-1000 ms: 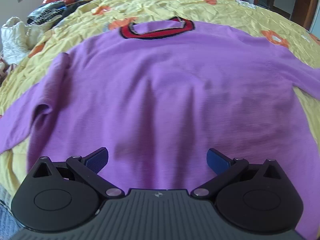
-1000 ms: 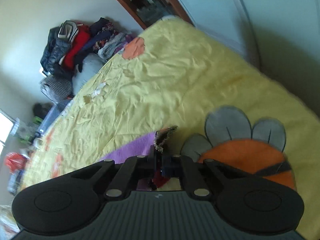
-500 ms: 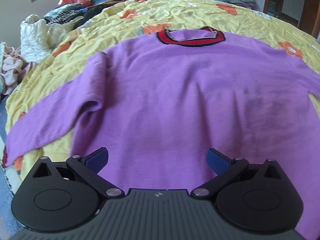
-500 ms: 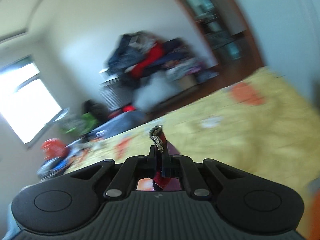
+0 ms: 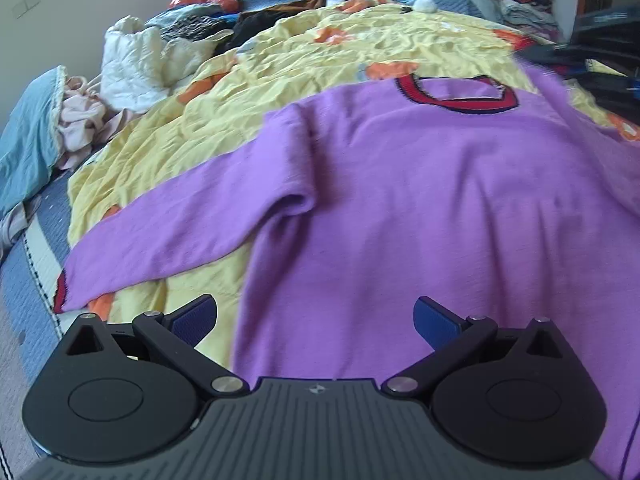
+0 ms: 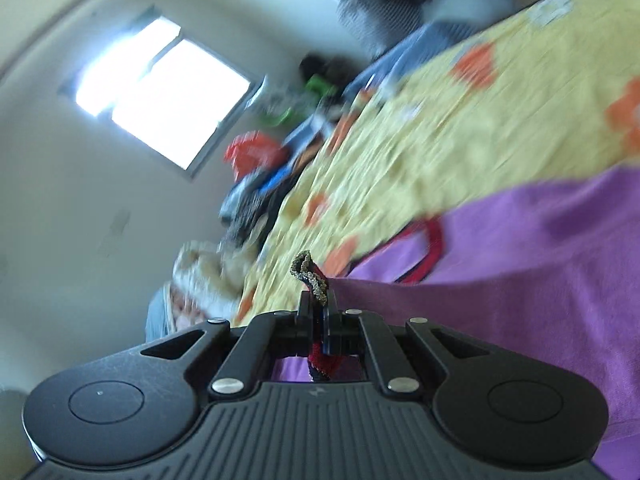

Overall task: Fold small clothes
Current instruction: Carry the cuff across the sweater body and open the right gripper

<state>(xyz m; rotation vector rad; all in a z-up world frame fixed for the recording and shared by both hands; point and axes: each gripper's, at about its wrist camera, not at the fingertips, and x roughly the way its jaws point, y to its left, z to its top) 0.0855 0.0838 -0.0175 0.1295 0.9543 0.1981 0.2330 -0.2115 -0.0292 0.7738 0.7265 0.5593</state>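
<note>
yellow sheet w/ clothes pile beside

Readable text, labels, numbers: none in either of my wrist views. Only mark found: a small embossed emblem, no letters I can make out, on the ribbed grey housing of my left gripper, centred behind the fingers; the same emblem sits on the housing of my right gripper. The purple sweater carries no legible tag or print.
</note>
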